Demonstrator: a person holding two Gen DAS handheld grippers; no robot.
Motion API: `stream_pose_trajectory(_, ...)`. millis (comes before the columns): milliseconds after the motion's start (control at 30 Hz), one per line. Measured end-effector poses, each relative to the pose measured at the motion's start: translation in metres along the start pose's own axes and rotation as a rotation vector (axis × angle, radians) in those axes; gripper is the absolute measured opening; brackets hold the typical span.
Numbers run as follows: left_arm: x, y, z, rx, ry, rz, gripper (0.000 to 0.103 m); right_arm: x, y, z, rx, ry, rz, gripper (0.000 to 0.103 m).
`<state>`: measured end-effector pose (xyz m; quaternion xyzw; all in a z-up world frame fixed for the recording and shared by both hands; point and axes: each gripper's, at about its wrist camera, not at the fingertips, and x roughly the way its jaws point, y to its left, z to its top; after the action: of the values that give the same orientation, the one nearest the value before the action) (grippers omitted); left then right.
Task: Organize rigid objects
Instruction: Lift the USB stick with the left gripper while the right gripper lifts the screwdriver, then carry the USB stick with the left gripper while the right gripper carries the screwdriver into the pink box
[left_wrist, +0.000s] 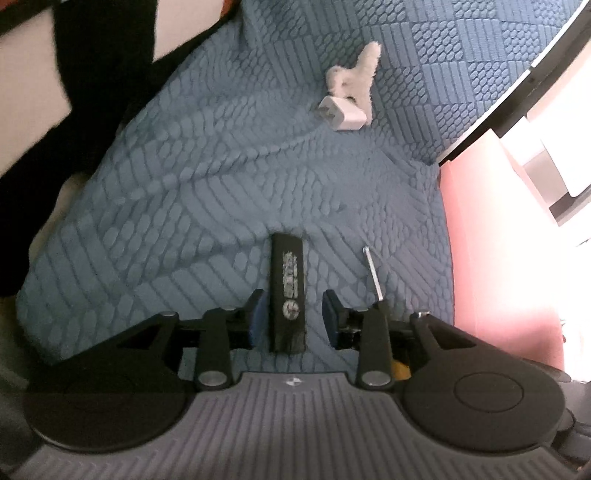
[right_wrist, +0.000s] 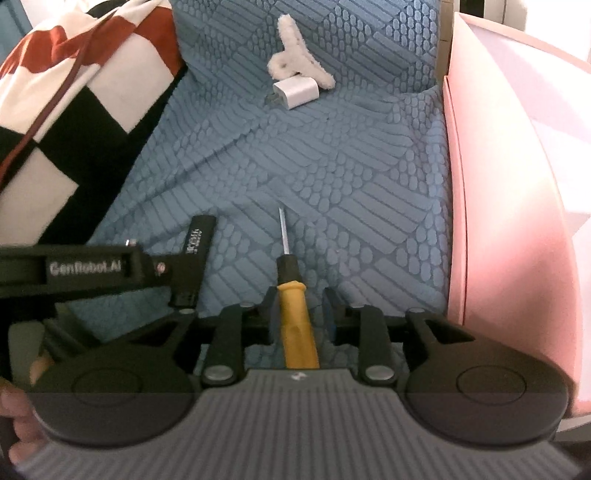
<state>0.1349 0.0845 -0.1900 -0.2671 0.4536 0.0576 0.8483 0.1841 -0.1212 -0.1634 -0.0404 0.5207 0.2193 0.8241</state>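
Observation:
A black remote-like bar (left_wrist: 288, 291) lies on the blue quilted bedspread (left_wrist: 221, 166). My left gripper (left_wrist: 293, 317) is open and straddles its near end, fingers apart from it. A screwdriver with a yellow handle (right_wrist: 297, 317) and thin metal shaft (right_wrist: 283, 229) lies between the fingers of my open right gripper (right_wrist: 299, 302). Its shaft shows in the left wrist view (left_wrist: 373, 269). The black bar also shows in the right wrist view (right_wrist: 195, 251), partly behind the left gripper's body (right_wrist: 74, 269). A white charger plug (left_wrist: 341, 112) lies farther off, also in the right wrist view (right_wrist: 295, 92).
A fluffy white hair clip (right_wrist: 295, 59) lies against the charger plug. A pink box (right_wrist: 509, 206) stands along the right side of the bedspread. A black, white and red checked cloth (right_wrist: 74, 103) lies at the left.

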Motion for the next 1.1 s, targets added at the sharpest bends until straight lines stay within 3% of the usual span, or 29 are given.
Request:
stream_pose_trajectory(200, 0.008, -0.011, 0.001, 0.069, -0.027, 0.038, 0.039, 0.007, 0.005, -0.002, -0.037, 0.008, -0.019, 0.027)
stream_pose_trajectory(267, 0.010, -0.015, 0.000, 0.097, -0.039, 0.051, 0.039, 0.007, 0.008, -0.004, -0.053, 0.005, -0.032, 0.020)
stream_pose_trajectory(433, 0.016, -0.022, -0.001, 0.158, -0.066, 0.081, 0.038, 0.004, 0.009, -0.003, -0.048, -0.006, -0.041, 0.020)
stream_pose_trajectory(567, 0.018, -0.029, -0.005, 0.218, -0.081, 0.141, 0.027, 0.002, 0.008, -0.003, -0.027, -0.018, -0.045, 0.020)
stream_pose_trajectory(900, 0.010, -0.017, -0.001, 0.083, -0.041, 0.043, 0.025, -0.011, 0.006, 0.001, 0.009, -0.057, -0.023, 0.020)
stream_pose_trajectory(1100, -0.011, -0.030, 0.001, 0.112, -0.065, 0.014, 0.026, -0.023, 0.008, 0.007, 0.011, -0.075, -0.026, 0.020)
